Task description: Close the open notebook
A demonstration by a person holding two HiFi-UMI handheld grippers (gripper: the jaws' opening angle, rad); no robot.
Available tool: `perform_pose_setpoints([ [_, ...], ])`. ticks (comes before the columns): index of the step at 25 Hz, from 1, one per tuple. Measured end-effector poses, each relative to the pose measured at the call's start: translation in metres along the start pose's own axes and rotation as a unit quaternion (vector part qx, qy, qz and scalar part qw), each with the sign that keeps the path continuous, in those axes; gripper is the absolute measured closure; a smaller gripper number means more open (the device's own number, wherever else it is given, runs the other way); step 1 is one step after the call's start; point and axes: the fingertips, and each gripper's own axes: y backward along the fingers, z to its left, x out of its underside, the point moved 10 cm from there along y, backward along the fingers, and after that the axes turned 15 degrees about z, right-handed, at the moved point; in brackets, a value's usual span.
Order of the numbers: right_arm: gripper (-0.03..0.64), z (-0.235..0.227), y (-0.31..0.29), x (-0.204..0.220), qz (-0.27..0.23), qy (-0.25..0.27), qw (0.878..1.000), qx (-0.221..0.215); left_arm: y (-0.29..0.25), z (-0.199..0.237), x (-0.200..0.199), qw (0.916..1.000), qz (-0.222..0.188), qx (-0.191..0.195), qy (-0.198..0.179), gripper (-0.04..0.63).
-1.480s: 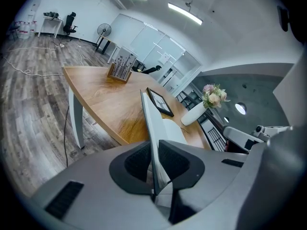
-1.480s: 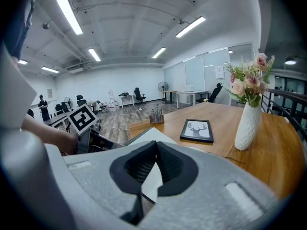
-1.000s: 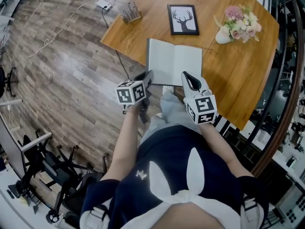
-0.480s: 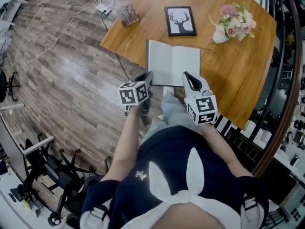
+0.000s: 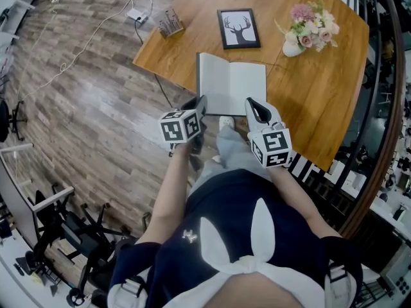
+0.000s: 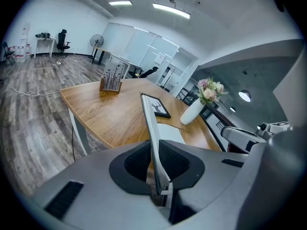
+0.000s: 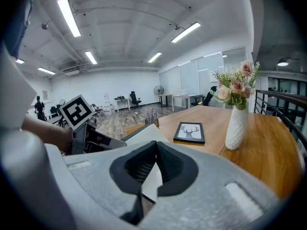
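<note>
Noting the notebook (image 5: 231,92) lying open at the near edge of the wooden table (image 5: 321,88), white pages facing up, spine running away from the person.

Finding the left gripper (image 5: 198,105) reaching in at the notebook's near left corner. Seeing, in the left gripper view, the jaws drawn nearly together and clamping the left-hand half edge-on, both dark ribbed pads pressing on its faces. Seeing that half rising upright there against the level table top, with the right-hand page lying flat beside it. Not managing to judge the amount of lift from the head view.

Finding the right gripper (image 5: 255,109) reaching in at the near right corner. Seeing, in the right gripper view, the jaws pressed close and pinching a thin white sheet of the right-hand side, pads meeting at their tips and the sheet showing in the gap beneath.

Recording the two grippers standing apart, the spine between them.

Recording, beyond the notebook and apart from it:
- a framed deer picture (image 5: 239,28) lying flat
- a white vase of pink flowers (image 5: 307,29) to the right of the picture
- a small rack (image 5: 169,23) at the table's far left corner
</note>
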Motion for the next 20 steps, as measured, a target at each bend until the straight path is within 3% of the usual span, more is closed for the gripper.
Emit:
perform_pose_setpoints([
  [20, 0.618, -0.005, 0.007, 0.006, -0.005, -0.010, 1.000, 0.006, 0.000, -0.023, -0.004, 0.9998, -0.005, 0.015, -0.015, 0.532],
])
